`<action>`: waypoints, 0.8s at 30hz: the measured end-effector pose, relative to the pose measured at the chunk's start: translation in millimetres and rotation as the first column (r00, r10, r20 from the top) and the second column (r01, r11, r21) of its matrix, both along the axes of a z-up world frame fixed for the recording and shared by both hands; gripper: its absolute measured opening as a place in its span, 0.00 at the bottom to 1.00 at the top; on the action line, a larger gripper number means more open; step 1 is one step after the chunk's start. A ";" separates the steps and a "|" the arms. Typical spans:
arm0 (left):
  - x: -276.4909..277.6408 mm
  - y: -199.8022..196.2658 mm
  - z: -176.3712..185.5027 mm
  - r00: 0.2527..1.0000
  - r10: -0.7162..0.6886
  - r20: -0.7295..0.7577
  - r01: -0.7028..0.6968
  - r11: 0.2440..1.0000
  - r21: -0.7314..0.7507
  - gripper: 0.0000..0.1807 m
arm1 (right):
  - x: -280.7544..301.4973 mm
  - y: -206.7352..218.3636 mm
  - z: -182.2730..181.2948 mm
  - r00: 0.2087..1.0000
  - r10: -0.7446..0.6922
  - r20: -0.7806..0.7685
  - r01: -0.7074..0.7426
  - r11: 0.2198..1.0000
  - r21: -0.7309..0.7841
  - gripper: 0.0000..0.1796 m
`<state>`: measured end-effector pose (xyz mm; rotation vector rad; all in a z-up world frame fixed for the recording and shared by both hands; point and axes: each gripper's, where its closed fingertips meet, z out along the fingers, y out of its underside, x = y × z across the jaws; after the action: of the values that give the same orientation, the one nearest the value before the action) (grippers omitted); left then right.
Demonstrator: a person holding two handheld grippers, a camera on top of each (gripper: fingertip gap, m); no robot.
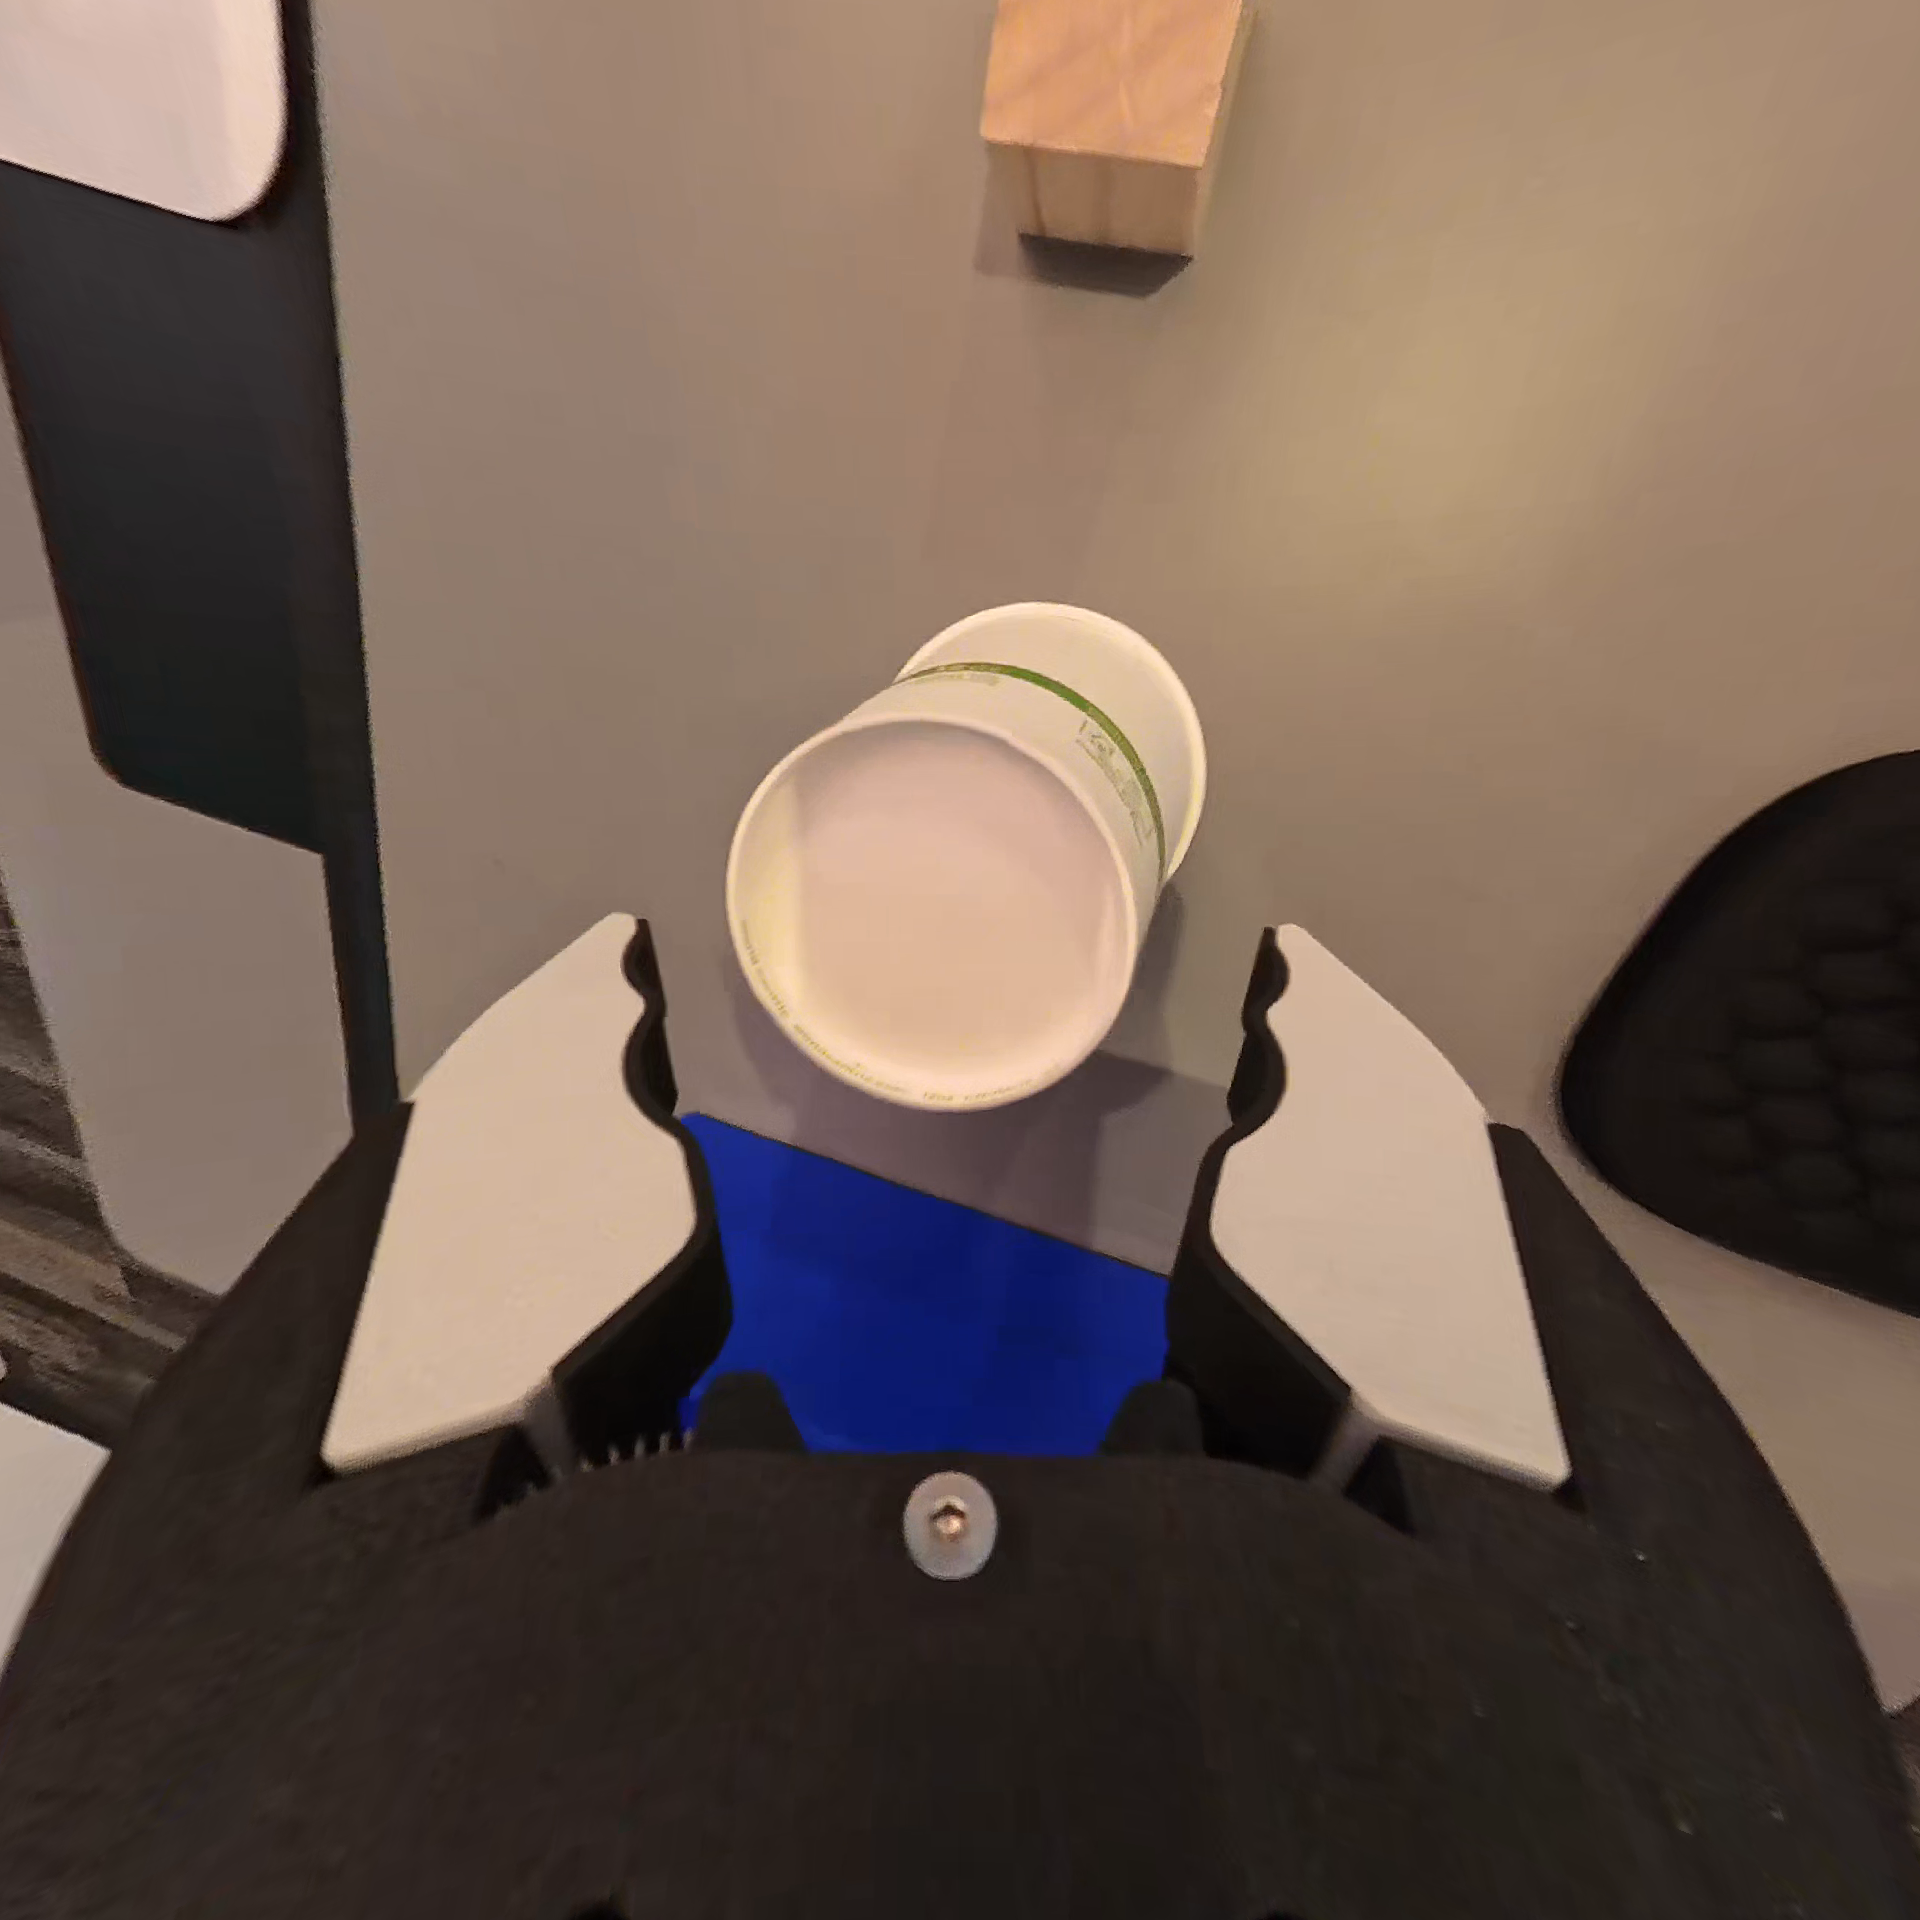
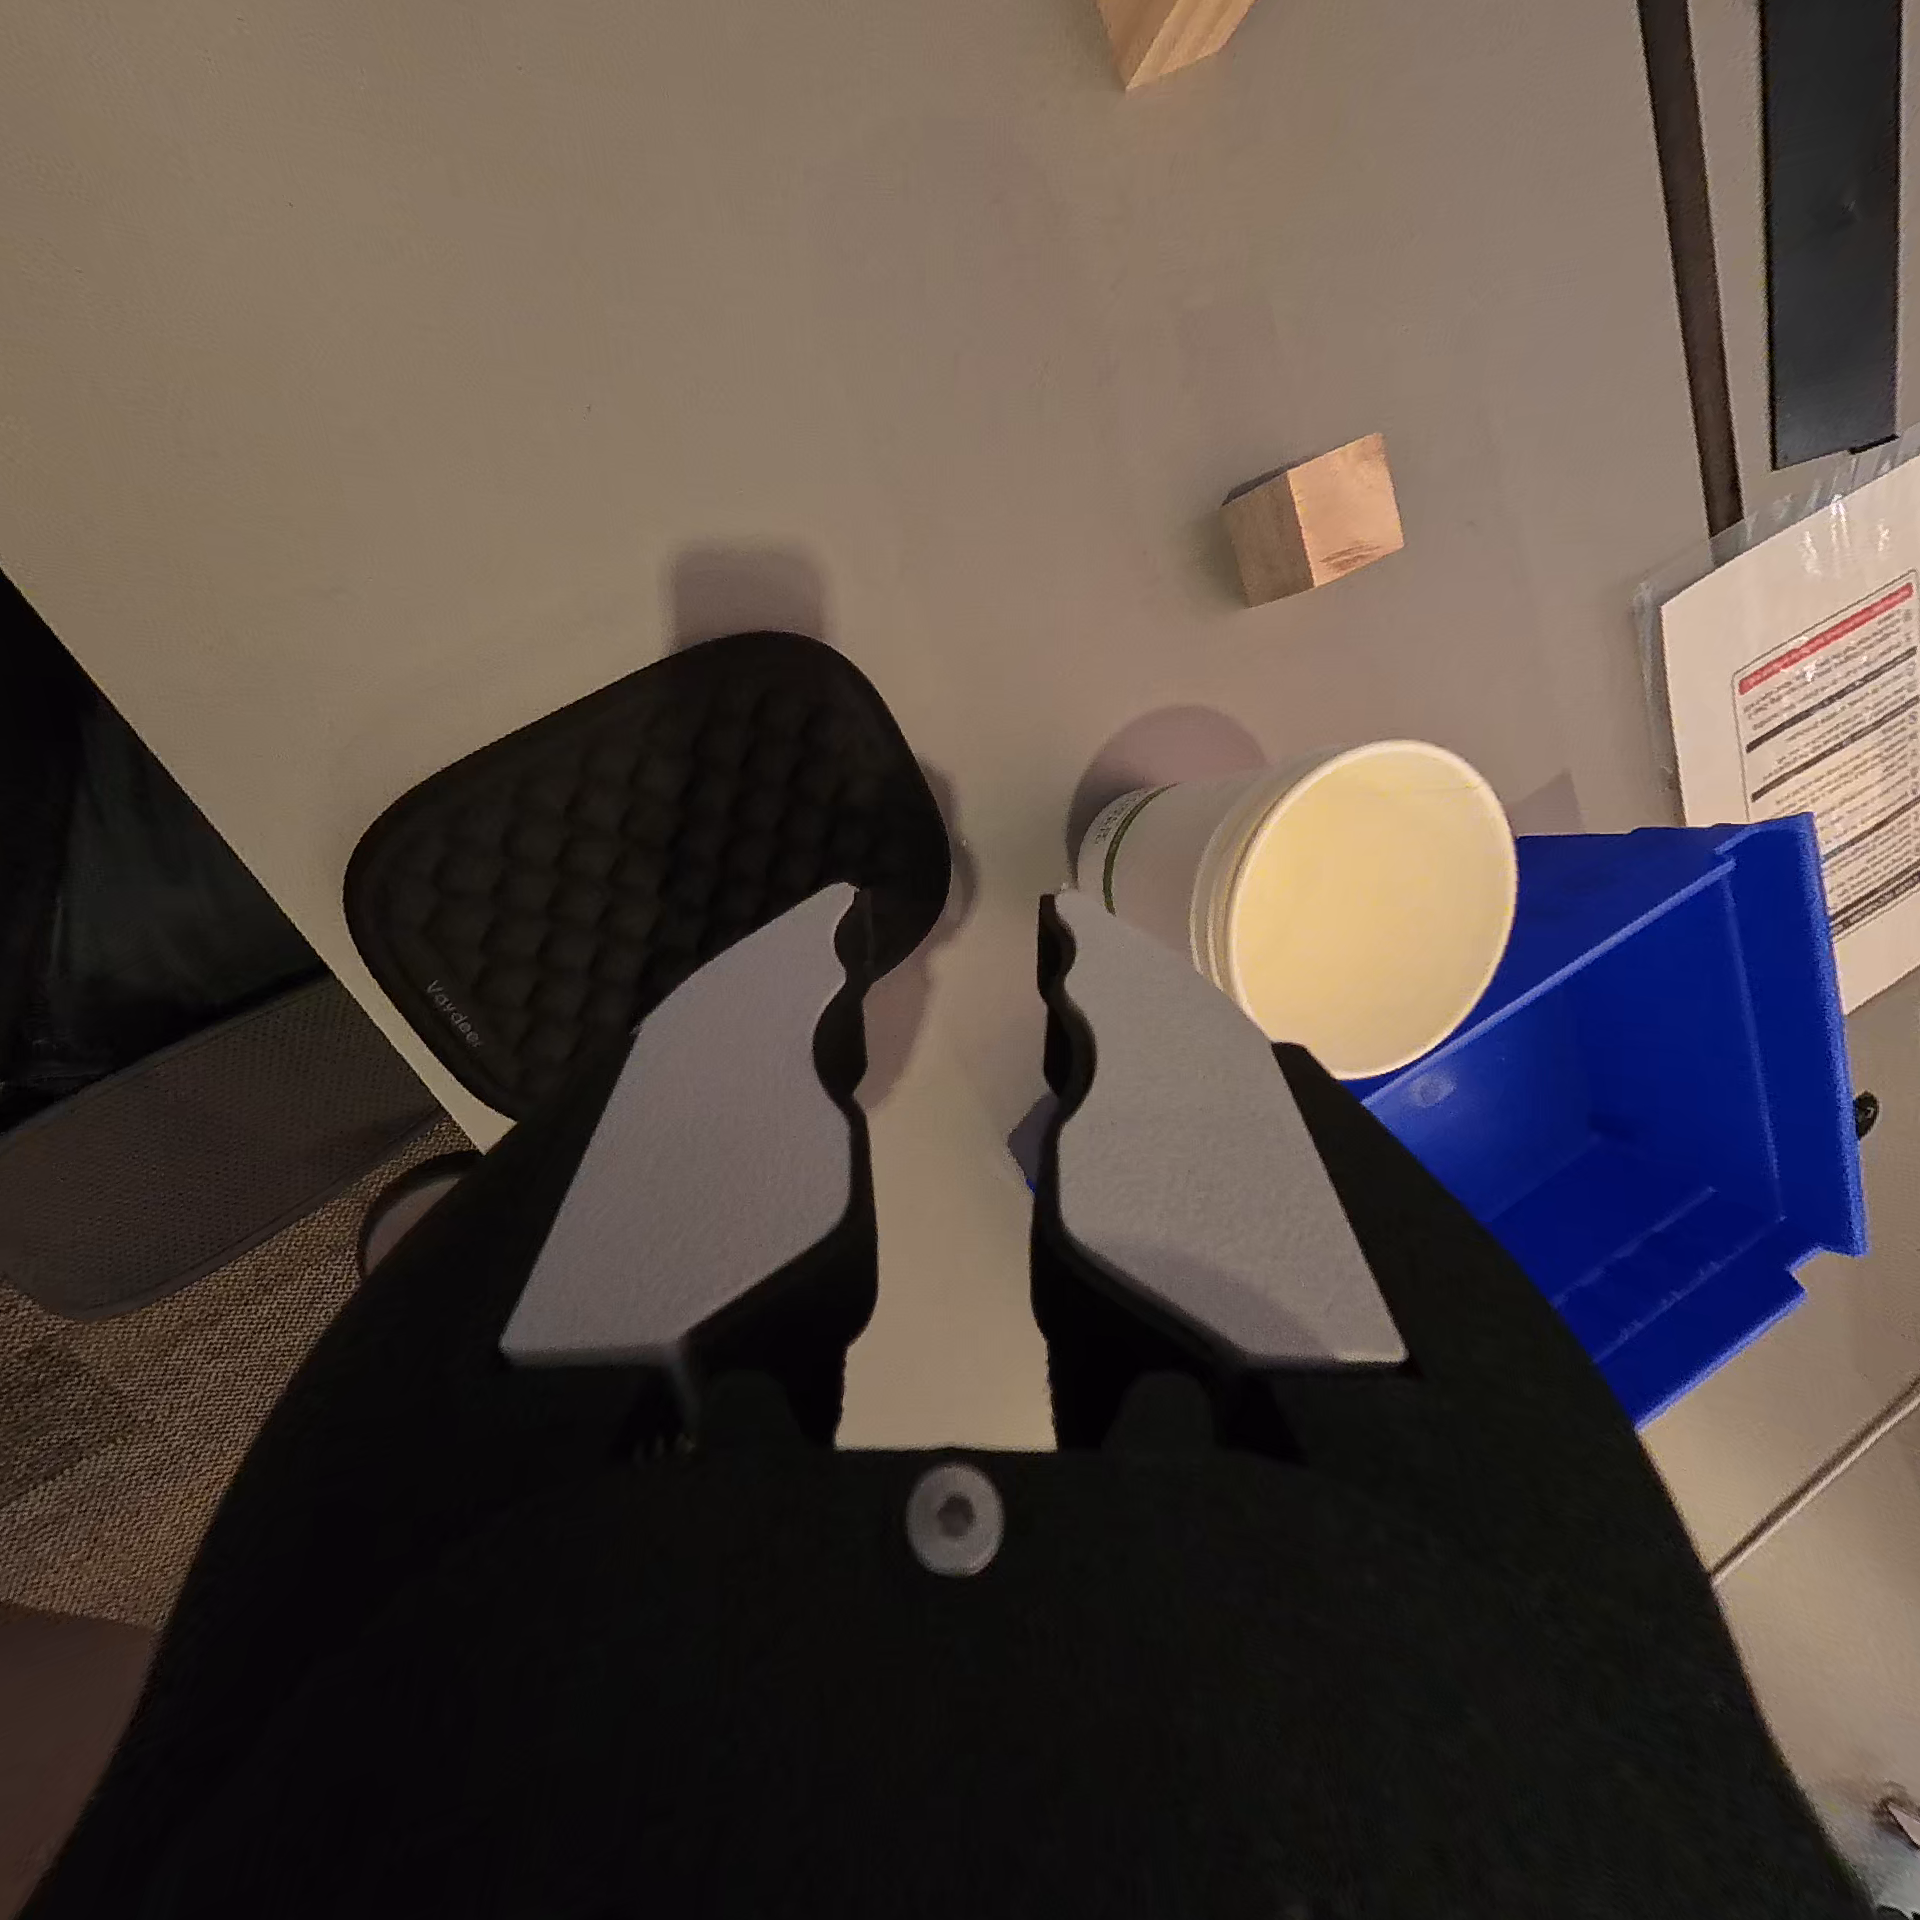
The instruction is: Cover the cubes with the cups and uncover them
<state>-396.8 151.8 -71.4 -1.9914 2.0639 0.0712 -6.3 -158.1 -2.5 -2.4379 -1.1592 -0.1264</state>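
The left gripper (image 1: 956, 997) stands with its two grey, wavy-edged fingers (image 1: 540, 1174) spread wide and empty. Centred ahead of the gap is a white paper cup with a green band (image 1: 966, 883), upside down on the grey matte tabletop (image 1: 644, 436), its recessed base facing the camera. In the right wrist view the rims suggest several cups nested in a stack (image 2: 1299, 894), mid-right of the frame.

The right gripper (image 2: 948, 914) holds nothing; its fingers (image 2: 717, 1132) are parted by a narrow gap, over bare table at centre frame, just left of the stack.

Procedure for the step in hand, judged to be picking a cup:
- Advance the left gripper until both pads flank the cup wall below the base rim.
- Close gently. Thin paper walls are likely to dent, and the taper may let the cup slide downward out of the grip.
- Lift straight up, since nested cups may cling and come away together.

A pale wooden cube (image 1: 1112, 114) with visible grain lies at the upper centre of the left view, well apart from the cup and uncovered. The right view shows one such cube (image 2: 1314, 520) right of centre and a second (image 2: 1174, 36) at the top edge, cut off.

A glossy blue rigid plastic bin (image 2: 1621, 1122) sits just beside the stack, at lower right. A black pad with a quilted, honeycomb surface (image 2: 644, 852) lies at left of centre, and a printed sheet in a clear sleeve (image 2: 1787, 748) at the right edge.
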 end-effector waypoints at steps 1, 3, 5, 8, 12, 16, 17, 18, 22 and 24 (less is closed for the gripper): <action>0.9 0.4 -2.6 1.000 0.005 -0.006 -0.005 1.000 -0.010 0.59 | 0.5 -0.8 -0.8 1.000 0.000 0.001 0.000 1.000 -0.002 0.17; 2.9 1.9 -5.7 1.000 0.013 -0.010 -0.013 1.000 -0.021 0.58 | 0.7 -2.9 -2.5 1.000 0.003 0.002 -0.003 1.000 -0.009 0.17; 4.3 3.2 -8.3 1.000 0.017 -0.010 -0.017 0.999 -0.031 0.58 | 1.5 -4.5 -3.8 1.000 0.005 0.008 -0.005 1.000 -0.013 0.17; 3.4 2.4 -13.6 0.999 0.026 -0.026 -0.028 0.998 -0.060 0.57 | 1.0 -6.7 -4.7 1.000 0.012 0.004 -0.012 1.000 -0.018 0.17; 2.0 1.5 -19.7 0.999 0.032 -0.042 -0.035 0.996 -0.082 0.56 | 1.8 -7.6 -6.6 1.000 0.016 0.003 -0.016 1.000 -0.020 0.17; 3.2 2.3 -21.3 0.999 0.037 -0.031 -0.039 0.995 -0.087 0.53 | 3.5 -8.3 -10.7 1.000 0.019 0.003 -0.018 0.999 -0.030 0.16; 3.8 2.8 -21.2 0.999 0.039 -0.024 -0.041 0.995 -0.087 0.51 | 3.4 -8.5 -11.6 1.000 0.020 0.001 -0.020 0.999 -0.033 0.16; 4.1 3.2 -21.0 0.999 0.043 -0.019 -0.045 0.995 -0.088 0.50 | 3.5 -8.7 -12.6 1.000 0.020 0.000 -0.020 0.999 -0.035 0.16; 4.4 2.3 -20.3 0.999 0.049 -0.002 -0.049 0.994 -0.100 0.49 | 3.0 -9.3 -16.4 1.000 0.029 -0.001 -0.029 0.999 -0.042 0.16; 5.0 0.8 -19.6 0.999 0.049 0.010 -0.048 0.993 -0.109 0.49 | 2.6 -9.6 -19.1 0.999 0.035 -0.003 -0.035 0.998 -0.050 0.16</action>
<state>-391.8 152.6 -91.0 -2.1000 2.0524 -0.0455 -3.6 -167.7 -21.6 -2.4594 -1.2173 -0.0857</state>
